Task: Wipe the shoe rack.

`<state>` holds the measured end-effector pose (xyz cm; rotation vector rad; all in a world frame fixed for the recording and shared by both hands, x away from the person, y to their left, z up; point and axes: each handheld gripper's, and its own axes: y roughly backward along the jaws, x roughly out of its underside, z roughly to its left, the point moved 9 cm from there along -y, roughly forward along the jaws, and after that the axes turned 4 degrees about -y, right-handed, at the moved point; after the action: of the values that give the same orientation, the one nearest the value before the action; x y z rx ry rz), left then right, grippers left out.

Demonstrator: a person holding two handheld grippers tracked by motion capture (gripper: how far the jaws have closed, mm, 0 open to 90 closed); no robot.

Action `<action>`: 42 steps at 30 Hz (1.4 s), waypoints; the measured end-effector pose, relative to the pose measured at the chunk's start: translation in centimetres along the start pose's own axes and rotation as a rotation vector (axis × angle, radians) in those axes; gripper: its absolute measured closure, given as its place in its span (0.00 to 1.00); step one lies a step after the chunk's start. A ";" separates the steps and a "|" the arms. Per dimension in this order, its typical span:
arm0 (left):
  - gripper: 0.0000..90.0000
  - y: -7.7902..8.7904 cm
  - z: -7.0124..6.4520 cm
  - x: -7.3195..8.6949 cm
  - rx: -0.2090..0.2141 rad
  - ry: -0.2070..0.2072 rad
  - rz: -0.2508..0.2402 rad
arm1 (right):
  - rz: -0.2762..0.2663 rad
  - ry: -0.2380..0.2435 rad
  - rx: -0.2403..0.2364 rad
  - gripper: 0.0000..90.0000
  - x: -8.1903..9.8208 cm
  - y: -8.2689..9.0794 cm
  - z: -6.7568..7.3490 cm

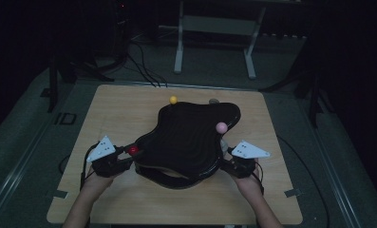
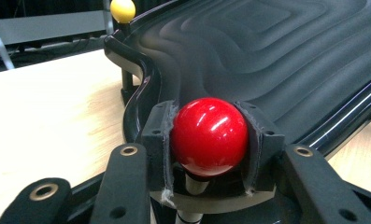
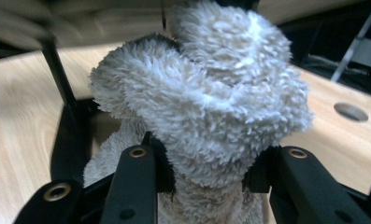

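A glossy black tray with a rippled surface lies across the middle of the wooden table. Ball knobs stand on stems at its rim: red at the left, yellow at the back, pink at the right. My left gripper is shut on the red ball, its pads cupping both sides, with the yellow ball farther along the tray's edge. At the tray's right corner my right gripper is shut on a fluffy grey-white cloth, which bulges above the jaws and hides the fingertips.
The light wooden table has bare room at the front and left. A round hole sits in the tabletop beyond the cloth. A white metal stand and loose cables are on the dark floor behind the table.
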<state>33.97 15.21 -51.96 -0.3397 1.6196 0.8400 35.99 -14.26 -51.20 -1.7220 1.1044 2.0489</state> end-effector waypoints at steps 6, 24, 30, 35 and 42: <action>0.66 0.0 0.0 0.0 0.005 0.004 -0.006 | 0.092 -0.023 -0.011 0.71 4.2 -1.9 -0.2; 0.66 0.1 0.0 0.0 -0.007 0.004 -0.004 | 0.196 -0.021 -0.063 0.68 6.6 -1.7 -0.7; 0.66 0.0 0.0 0.0 -0.007 0.003 -0.002 | 0.211 -0.025 -0.043 0.75 7.2 -0.2 -1.9; 0.66 0.0 0.1 0.0 -0.004 0.010 -0.007 | 0.184 -0.074 0.038 0.76 6.8 1.8 -4.3; 0.66 -0.1 0.1 0.0 -0.003 0.010 -0.005 | 0.031 -0.089 0.188 0.76 1.1 6.4 -8.6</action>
<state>34.10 15.25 -51.95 -0.3504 1.6262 0.8381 38.05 -24.71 -49.87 -1.5185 1.2584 1.9485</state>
